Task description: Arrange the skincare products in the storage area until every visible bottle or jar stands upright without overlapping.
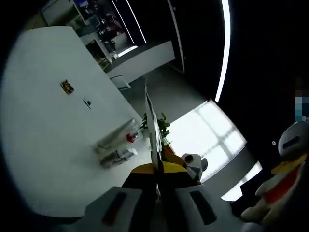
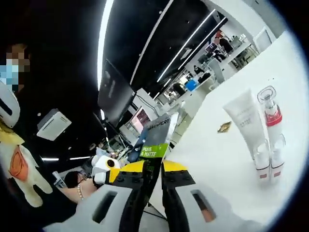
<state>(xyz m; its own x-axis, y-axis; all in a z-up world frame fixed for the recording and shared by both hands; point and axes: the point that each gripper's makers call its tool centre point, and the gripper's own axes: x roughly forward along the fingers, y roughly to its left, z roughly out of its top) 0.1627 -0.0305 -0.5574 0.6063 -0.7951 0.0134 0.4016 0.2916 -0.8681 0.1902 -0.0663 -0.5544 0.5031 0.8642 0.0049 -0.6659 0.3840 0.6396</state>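
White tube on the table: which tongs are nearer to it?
Right, judging by apparent size. The white tube looms large up and right of the right tongs; it looks small and far left of the left tongs.

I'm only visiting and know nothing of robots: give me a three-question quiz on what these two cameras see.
1. True or false: the white tube touches the right gripper.
2. The cap on the clear bottle is: A green, B red, C blue?
3. Fill in: both grippers' jaws are ___.

Key: 1 false, it stands apart on the white table; 2 B; 3 shut, as on the left gripper.
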